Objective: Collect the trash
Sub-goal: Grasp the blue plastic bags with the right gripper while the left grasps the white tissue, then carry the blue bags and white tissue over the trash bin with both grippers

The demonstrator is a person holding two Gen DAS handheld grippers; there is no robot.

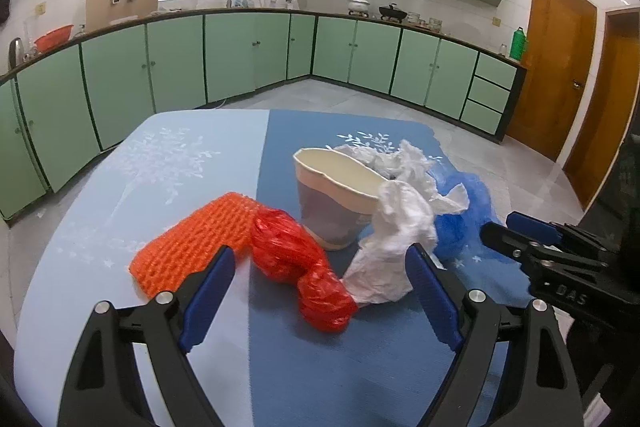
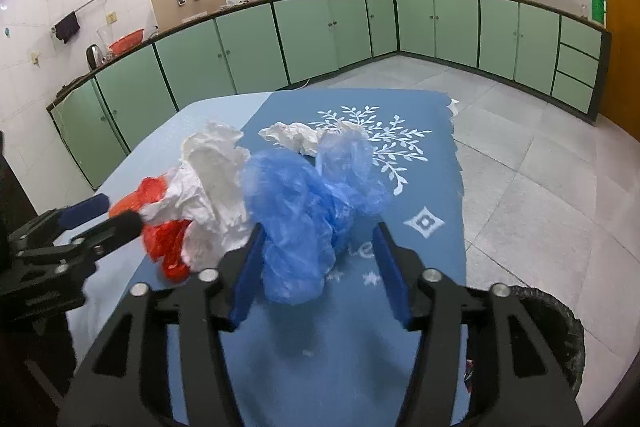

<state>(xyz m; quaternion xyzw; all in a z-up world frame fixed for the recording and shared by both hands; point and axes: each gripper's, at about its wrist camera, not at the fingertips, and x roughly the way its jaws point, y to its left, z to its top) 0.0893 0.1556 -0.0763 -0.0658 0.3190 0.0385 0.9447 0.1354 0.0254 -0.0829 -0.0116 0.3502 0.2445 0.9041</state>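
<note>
Both grippers apart: left gripper (image 1: 320, 275) straddles red bag (image 1: 298, 263), right gripper (image 2: 318, 259) straddles blue bag (image 2: 296, 227); pads clear, nothing clamped.

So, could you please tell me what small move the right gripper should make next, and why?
Probably ease the right gripper forward and down, then close on the crumpled blue plastic bag. Its jaws stand open with the bag's near end between them, not pinched, and the black-lined bin waits at the table's right.
</note>
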